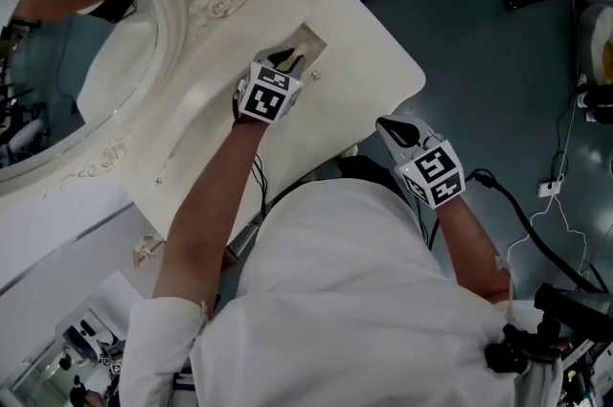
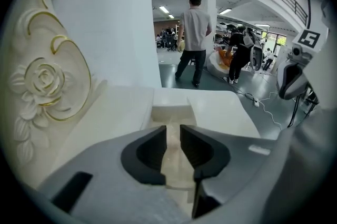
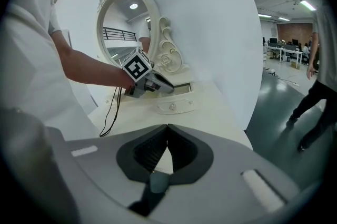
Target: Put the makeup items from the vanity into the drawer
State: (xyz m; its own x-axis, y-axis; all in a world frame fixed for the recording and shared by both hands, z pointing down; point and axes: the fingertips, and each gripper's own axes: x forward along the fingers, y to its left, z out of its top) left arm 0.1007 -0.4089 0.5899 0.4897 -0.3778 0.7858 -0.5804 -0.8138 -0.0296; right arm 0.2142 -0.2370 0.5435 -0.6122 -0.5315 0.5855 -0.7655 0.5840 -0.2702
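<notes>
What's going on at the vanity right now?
A person is working at a white vanity with a handheld gripper in each hand. The left gripper hangs over the small open drawer beside the mirror, jaws apart, with only the pale drawer interior showing between them. The right gripper is held off to the side of the vanity, jaws shut and empty. Neither gripper holds a makeup item.
</notes>
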